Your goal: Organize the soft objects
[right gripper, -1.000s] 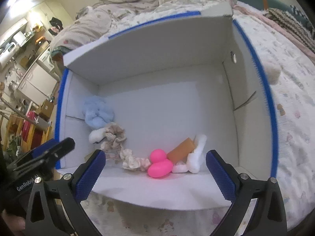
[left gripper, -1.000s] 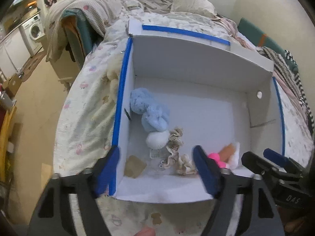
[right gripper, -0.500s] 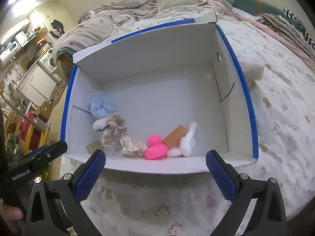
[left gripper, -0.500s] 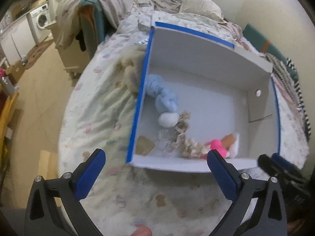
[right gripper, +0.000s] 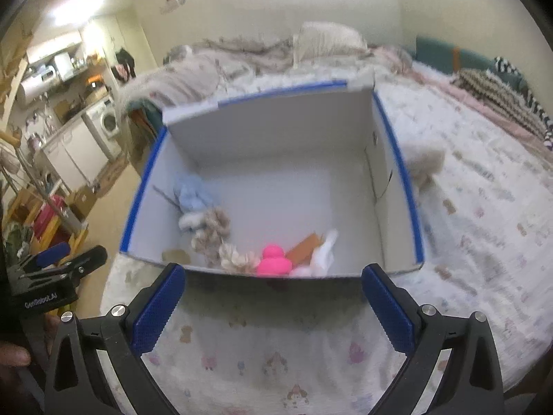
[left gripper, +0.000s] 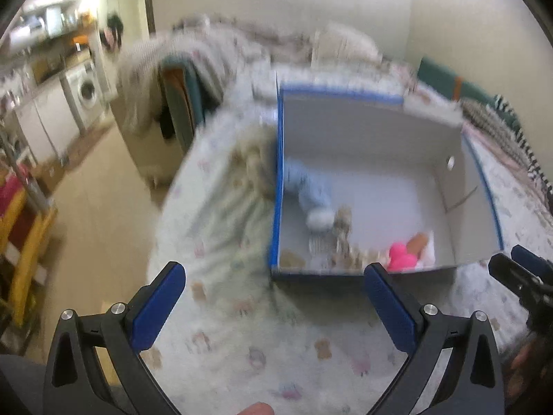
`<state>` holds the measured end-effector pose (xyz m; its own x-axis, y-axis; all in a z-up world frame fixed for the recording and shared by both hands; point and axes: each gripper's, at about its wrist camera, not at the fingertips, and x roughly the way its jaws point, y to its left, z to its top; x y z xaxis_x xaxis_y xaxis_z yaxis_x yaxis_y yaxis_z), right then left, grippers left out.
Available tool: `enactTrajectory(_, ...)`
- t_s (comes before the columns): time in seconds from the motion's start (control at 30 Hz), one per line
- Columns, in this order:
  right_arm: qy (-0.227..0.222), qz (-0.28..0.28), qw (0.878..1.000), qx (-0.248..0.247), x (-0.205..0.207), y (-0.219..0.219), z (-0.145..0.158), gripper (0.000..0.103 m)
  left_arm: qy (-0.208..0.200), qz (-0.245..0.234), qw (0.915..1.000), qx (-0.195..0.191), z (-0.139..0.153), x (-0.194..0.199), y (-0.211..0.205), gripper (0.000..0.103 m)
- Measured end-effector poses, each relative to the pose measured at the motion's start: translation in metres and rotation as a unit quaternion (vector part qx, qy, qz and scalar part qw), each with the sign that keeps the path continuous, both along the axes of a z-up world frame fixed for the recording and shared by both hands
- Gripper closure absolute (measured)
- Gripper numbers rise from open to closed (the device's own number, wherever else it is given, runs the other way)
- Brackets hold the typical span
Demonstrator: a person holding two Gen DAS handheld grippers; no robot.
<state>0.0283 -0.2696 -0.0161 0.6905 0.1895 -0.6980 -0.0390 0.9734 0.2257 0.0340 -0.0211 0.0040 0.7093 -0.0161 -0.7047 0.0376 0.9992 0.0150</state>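
I hold my left gripper (left gripper: 274,297) and right gripper (right gripper: 273,297) spread wide and empty above the bedsheet (right gripper: 484,242), facing the box (right gripper: 276,138) of what look, through blur, like soft toys (right gripper: 273,259).

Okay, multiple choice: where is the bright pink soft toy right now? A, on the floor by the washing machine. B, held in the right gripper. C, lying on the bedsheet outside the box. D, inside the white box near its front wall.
D: the pink toy lies inside the white box against its near wall, and both the right gripper and left gripper are open and empty.
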Motion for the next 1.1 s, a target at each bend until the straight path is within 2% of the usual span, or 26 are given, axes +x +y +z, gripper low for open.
enactTrajectory(0.07,-0.028,-0.005,1.000,-0.002,-0.004,0.000,0.009,0.000,-0.036,-0.004,0.9994,0.002,0.011,-0.008,0.001,0.000)
enactTrajectory(0.13,-0.048,-0.007,0.999,-0.007,-0.008,0.002,0.016,0.000,-0.054,-0.012,0.9984,-0.008,0.019,-0.012,0.001,0.000)
enactTrajectory(0.2,-0.063,-0.003,0.998,-0.014,-0.008,0.006,0.020,0.000,-0.066,-0.020,0.9975,-0.018,0.024,-0.014,-0.002,0.000)
enactTrajectory(0.3,-0.066,0.000,0.997,-0.030,-0.009,0.011,0.019,0.000,-0.075,-0.019,0.9970,-0.006,0.024,-0.016,-0.007,0.000)
enactTrajectory(0.4,-0.063,0.004,0.998,-0.031,-0.007,0.014,0.017,0.000,-0.075,-0.015,0.9971,0.006,0.022,-0.015,-0.011,0.000)
enactTrajectory(0.67,-0.060,0.007,0.998,-0.036,-0.005,0.017,0.015,0.000,-0.054,-0.012,0.9985,0.000,0.014,-0.012,-0.013,0.000)
enactTrajectory(1.1,-0.058,0.001,0.998,-0.035,-0.004,0.018,0.015,0.000,-0.050,-0.011,0.9987,0.004,0.009,-0.012,-0.014,0.000)
